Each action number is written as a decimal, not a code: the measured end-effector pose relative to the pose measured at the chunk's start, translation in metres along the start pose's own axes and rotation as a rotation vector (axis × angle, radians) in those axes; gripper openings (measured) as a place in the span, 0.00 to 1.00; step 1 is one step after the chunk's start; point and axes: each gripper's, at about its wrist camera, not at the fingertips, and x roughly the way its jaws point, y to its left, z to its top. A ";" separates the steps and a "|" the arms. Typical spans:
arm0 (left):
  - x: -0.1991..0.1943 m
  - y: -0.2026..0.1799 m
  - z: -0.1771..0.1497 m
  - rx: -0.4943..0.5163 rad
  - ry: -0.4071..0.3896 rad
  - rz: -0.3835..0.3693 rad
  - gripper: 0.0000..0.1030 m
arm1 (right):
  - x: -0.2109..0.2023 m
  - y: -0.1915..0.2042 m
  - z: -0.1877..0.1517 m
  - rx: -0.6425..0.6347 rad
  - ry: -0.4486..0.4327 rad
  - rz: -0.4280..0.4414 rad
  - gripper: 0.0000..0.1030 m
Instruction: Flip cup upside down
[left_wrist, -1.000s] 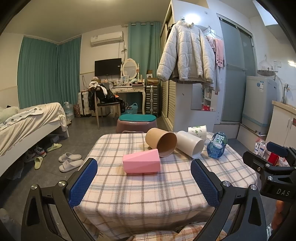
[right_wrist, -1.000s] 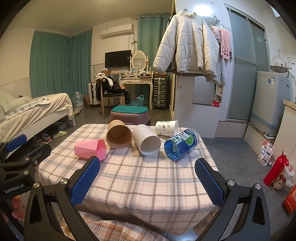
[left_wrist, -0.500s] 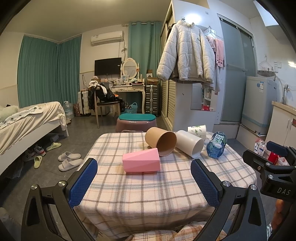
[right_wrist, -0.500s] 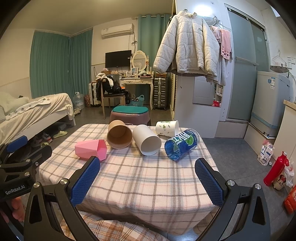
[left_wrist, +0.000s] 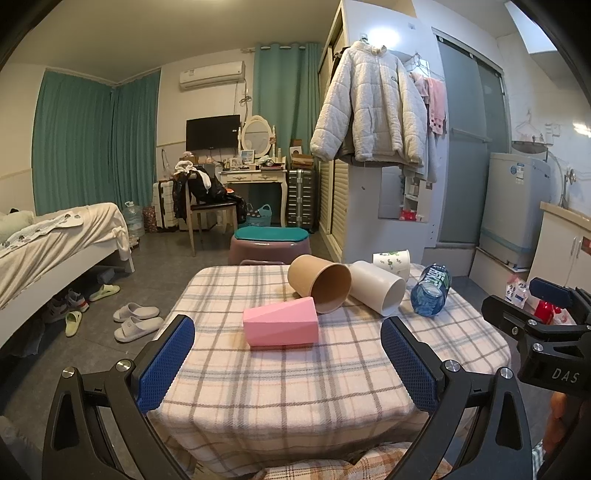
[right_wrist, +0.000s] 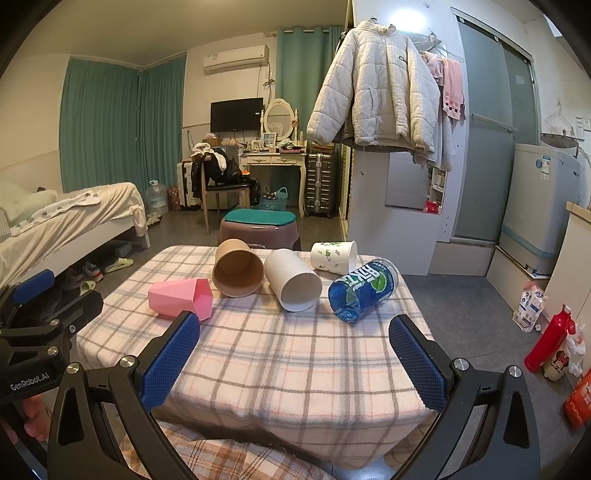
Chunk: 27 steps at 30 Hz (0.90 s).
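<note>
Approach step: both grippers (left gripper (left_wrist: 287, 356), right gripper (right_wrist: 294, 352)) spread wide, holding nothing; next, closing on pink cup (left_wrist: 280, 326) lying at twelve o'clock.

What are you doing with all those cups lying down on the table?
A person holds a gripper in each hand. The left gripper and right gripper are both open, empty, and near the table's front edge. Five cups lie on their sides: a pink cup, brown paper cup, white cup, patterned cup and blue cup. None is flipped upside down yet.
</note>
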 end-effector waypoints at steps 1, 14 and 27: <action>0.000 0.000 0.001 0.001 0.000 -0.002 1.00 | 0.001 0.000 0.000 -0.002 0.001 -0.002 1.00; 0.054 0.036 0.029 0.104 0.045 -0.094 1.00 | 0.040 0.012 0.026 -0.057 0.082 -0.015 1.00; 0.169 0.031 0.005 0.471 0.214 -0.316 1.00 | 0.132 0.024 0.024 -0.056 0.243 -0.034 1.00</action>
